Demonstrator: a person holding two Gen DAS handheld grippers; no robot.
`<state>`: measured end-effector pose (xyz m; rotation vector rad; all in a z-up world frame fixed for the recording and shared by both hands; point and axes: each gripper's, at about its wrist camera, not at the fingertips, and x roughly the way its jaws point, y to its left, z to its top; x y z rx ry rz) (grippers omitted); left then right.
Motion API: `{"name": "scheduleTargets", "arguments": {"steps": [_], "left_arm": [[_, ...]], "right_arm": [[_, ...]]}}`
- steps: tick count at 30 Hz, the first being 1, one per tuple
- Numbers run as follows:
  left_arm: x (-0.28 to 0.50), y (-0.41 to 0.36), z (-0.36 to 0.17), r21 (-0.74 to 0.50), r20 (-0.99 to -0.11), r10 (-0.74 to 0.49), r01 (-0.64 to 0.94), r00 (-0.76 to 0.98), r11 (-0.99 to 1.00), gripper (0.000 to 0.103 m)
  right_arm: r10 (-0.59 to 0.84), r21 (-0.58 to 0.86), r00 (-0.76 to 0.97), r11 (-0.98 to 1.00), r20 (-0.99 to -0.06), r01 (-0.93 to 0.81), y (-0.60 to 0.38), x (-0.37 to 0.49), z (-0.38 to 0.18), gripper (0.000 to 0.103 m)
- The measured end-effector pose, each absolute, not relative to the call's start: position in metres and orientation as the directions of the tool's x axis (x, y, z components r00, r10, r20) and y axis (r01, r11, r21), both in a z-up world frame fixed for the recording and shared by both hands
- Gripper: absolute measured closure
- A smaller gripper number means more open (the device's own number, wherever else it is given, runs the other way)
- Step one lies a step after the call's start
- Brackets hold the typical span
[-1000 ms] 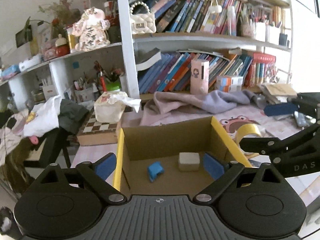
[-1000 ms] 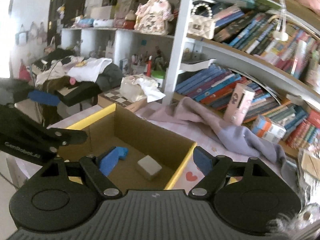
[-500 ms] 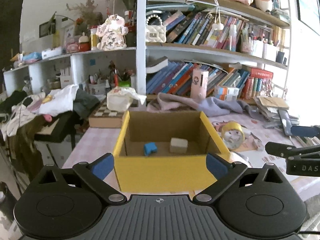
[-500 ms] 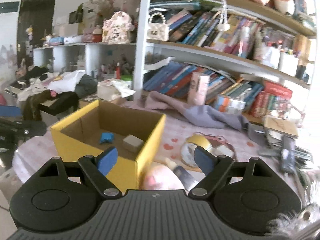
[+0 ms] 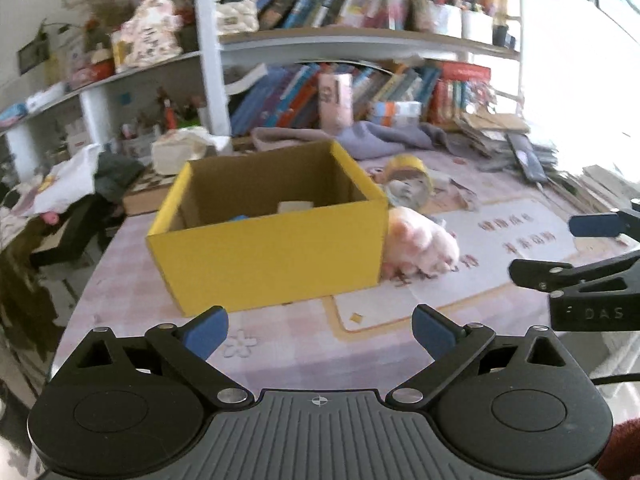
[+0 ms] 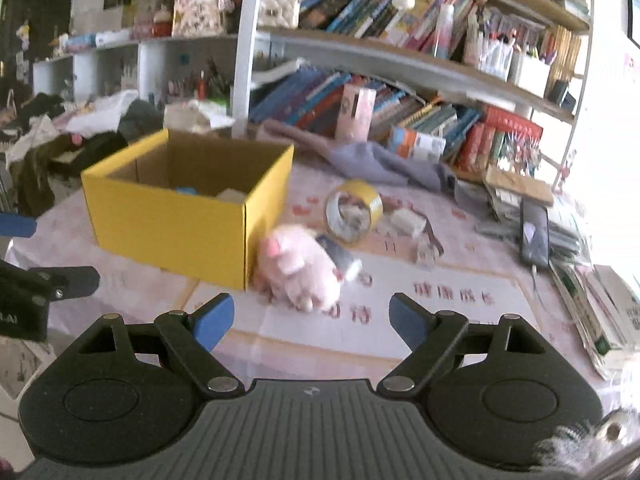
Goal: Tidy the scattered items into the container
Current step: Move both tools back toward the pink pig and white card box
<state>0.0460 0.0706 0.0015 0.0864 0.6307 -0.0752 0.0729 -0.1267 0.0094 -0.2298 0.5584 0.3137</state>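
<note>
The yellow cardboard box [image 5: 272,256] stands open-topped on the tabletop [image 5: 304,360], left of the middle in both views. Inside it, only partly seen over the near wall, lie a small blue piece [image 6: 187,190] and a pale block [image 5: 295,206]. A pink plush toy [image 6: 298,266] lies on the tabletop against the box's right-hand wall, touching or very nearly touching it. Just behind the toy lies a dark flat item with a pale end [image 6: 338,254], too blurred to name. Beyond that a roll of yellow tape [image 6: 354,210] stands on edge, and a small pale block [image 6: 408,220] sits just to its right.

The left hand-held gripper [image 5: 320,330] hangs over the tabletop in front of the box, its blue-padded fingers [image 5: 206,330] spread wide with nothing between them. The right hand-held gripper [image 6: 312,318] is likewise wide open and holds nothing; it faces the plush toy, which lies near but apart from its pads [image 6: 406,320]. Each gripper shows at the edge of the other's view.

Farther out, a grey cloth [image 6: 380,162] lies crumpled at the back of the tabletop below a bookshelf [image 6: 400,64] crowded with books, and a stack of papers and booklets [image 6: 560,232] spreads along the right side
</note>
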Motion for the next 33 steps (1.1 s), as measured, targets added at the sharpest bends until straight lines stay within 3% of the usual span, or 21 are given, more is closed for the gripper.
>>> {"name": "scheduleTargets", "arguments": {"steps": [17, 33], "left_arm": [[0.091, -0.002, -0.015, 0.039, -0.649, -0.236, 0.341, 0.723, 0.939, 0.003], [0.155, -0.057, -0.034, 0.061, -0.704, -0.212, 0.355, 0.678, 0.933, 0.003]], "right_arm": [[0.072, -0.106, 0.784, 0.979, -0.616, -0.173, -0.184, 0.098, 0.000, 0.019], [0.065, -0.080, 0.750, 0.985, -0.658, -0.156, -0.233, 0.163, -0.017, 0.019]]}}
